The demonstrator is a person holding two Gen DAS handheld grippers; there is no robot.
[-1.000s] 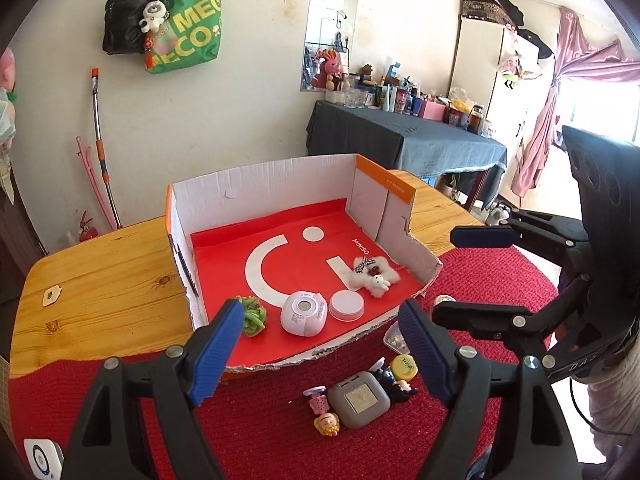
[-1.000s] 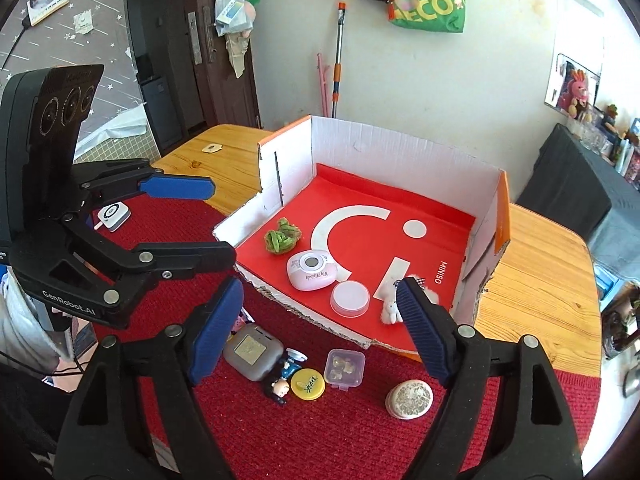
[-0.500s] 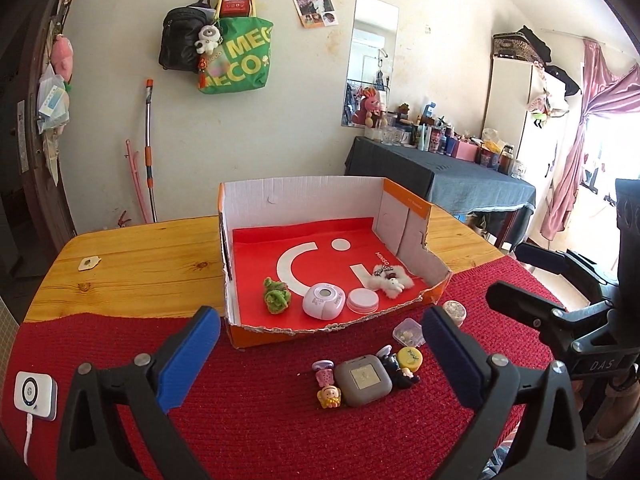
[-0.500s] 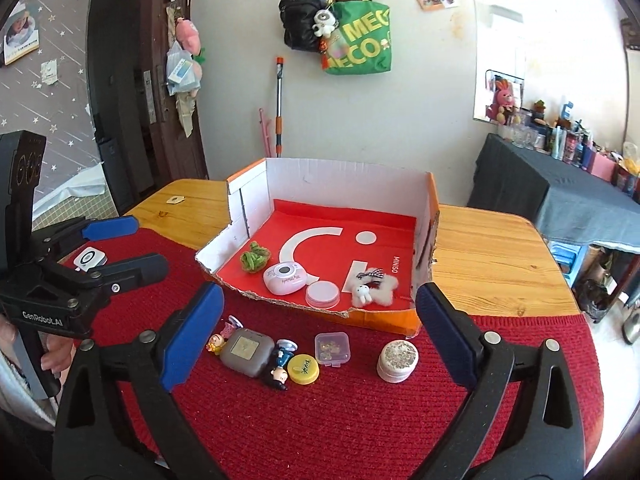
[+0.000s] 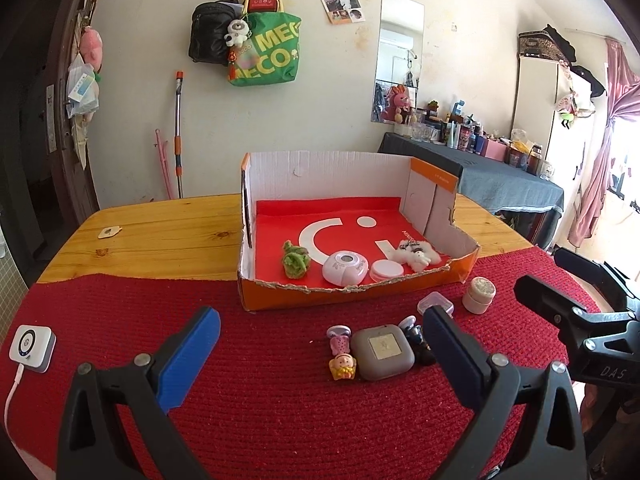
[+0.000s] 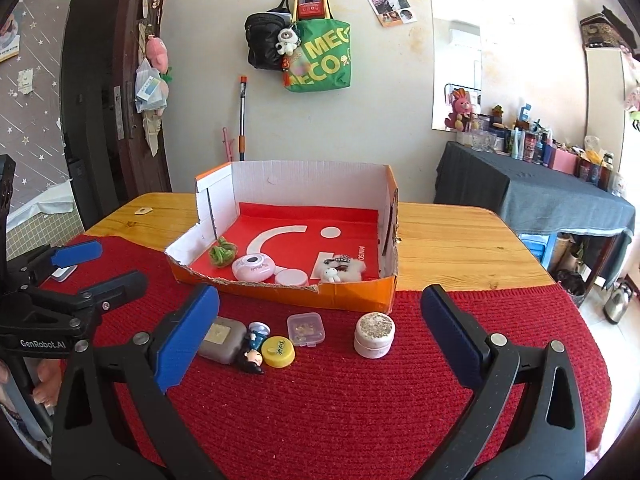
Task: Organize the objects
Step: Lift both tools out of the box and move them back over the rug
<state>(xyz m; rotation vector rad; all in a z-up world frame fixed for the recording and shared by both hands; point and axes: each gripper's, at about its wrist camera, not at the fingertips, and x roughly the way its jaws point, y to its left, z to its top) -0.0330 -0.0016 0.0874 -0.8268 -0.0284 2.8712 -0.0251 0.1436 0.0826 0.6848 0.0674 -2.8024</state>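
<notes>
Both views: an open cardboard box (image 5: 434, 194) at centre frame on a wooden tabletop (image 5: 160, 232), its torn front edge meeting a red knitted mat (image 5: 260, 400). Inside, along the front, lie a green pompom (image 5: 295, 260), a pink round device (image 5: 344, 266), a white disc (image 5: 386, 270) and a white plush (image 5: 416, 255). Still outside, in a row on the mat below the box: a small pink-and-yellow figurine (image 5: 341, 356), a grey square case (image 5: 382, 352), a dark-haired figurine (image 6: 253, 350), a yellow cap (image 6: 278, 352), a clear mini-box (image 6: 305, 329) and a white jar (image 6: 374, 335).

Judged step: picking the next loose item. A clean approach would descend square over one piece; the jar, standing apart at the right of the row, looks easiest, whereas the case, figurine and cap touch one another and risk being nudged together.

Left gripper (image 5: 320, 354) and right gripper (image 6: 320, 332): fingers wide apart, holding and touching nothing, hovering above the mat. In the left view the row sits between the fingertips, towards the right one.
</notes>
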